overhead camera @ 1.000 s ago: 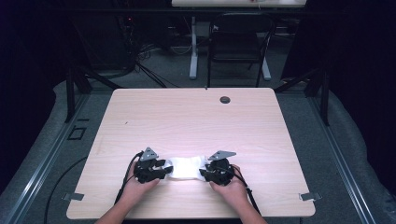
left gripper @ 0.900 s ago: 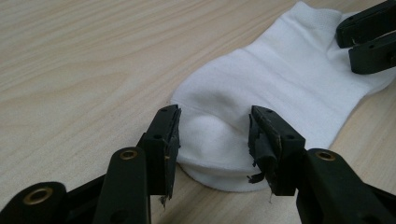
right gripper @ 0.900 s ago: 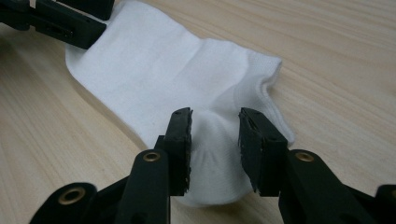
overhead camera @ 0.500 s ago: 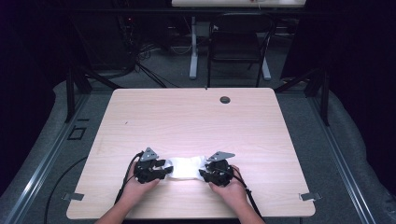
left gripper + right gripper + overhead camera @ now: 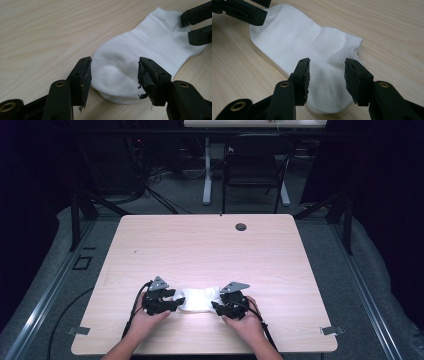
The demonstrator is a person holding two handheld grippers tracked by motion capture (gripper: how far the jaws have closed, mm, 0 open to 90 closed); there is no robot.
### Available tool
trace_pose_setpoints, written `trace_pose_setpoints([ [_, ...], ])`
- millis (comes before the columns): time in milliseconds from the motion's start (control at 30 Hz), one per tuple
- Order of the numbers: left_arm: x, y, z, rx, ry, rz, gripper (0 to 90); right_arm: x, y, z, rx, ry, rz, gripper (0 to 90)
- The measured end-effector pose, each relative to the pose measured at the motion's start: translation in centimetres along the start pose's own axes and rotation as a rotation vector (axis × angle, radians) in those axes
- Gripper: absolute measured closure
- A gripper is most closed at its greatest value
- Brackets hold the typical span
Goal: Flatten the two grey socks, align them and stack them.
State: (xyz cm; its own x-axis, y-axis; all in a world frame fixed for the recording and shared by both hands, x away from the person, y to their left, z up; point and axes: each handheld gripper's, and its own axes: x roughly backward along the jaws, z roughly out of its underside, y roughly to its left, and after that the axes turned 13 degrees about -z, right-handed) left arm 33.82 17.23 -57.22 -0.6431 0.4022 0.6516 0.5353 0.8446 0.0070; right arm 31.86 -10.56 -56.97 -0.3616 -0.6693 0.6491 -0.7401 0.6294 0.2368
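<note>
A white ankle sock (image 5: 199, 299) lies flat near the table's front edge, between the two grippers. My left gripper (image 5: 176, 301) is at the sock's left end and stands open, its jaws straddling the rounded end of the sock (image 5: 117, 75). My right gripper (image 5: 216, 306) is at the sock's right end, also open, with the other end of the sock (image 5: 324, 82) between its jaws. In the left gripper view the right gripper (image 5: 196, 26) shows at the far end; in the right gripper view the left gripper (image 5: 244, 11) shows at top left.
The light wooden table (image 5: 210, 250) has a dark cable grommet (image 5: 241, 226) near its far edge. A black chair (image 5: 252, 165) and a desk leg (image 5: 206, 170) stand on the floor beyond the table. The person's hands (image 5: 150, 320) come in from the front edge.
</note>
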Motion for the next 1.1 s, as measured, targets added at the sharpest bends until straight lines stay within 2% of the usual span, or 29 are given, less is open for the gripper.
trace_pose_setpoints([
  [267,2.2,0.3,-0.4,0.003,-0.037,-0.010,41.7,1.4,0.7,-0.4,0.016,-0.045,0.006,50.7],
  [500,3.7,0.7,-0.4,0.013,-0.041,-0.009,41.3,3.2,1.0,-0.2,0.022,-0.048,0.013,50.0],
  [667,4.6,1.0,0.1,0.013,-0.033,-0.010,41.3,4.5,1.2,0.1,0.013,-0.067,0.014,50.0],
  [867,5.7,1.5,0.9,0.017,-0.024,-0.016,41.4,5.8,1.3,1.0,-0.001,-0.063,0.027,50.0],
  [1100,6.2,2.4,2.0,0.030,-0.021,-0.023,41.4,6.2,1.4,2.1,-0.007,-0.072,0.025,50.3],
])
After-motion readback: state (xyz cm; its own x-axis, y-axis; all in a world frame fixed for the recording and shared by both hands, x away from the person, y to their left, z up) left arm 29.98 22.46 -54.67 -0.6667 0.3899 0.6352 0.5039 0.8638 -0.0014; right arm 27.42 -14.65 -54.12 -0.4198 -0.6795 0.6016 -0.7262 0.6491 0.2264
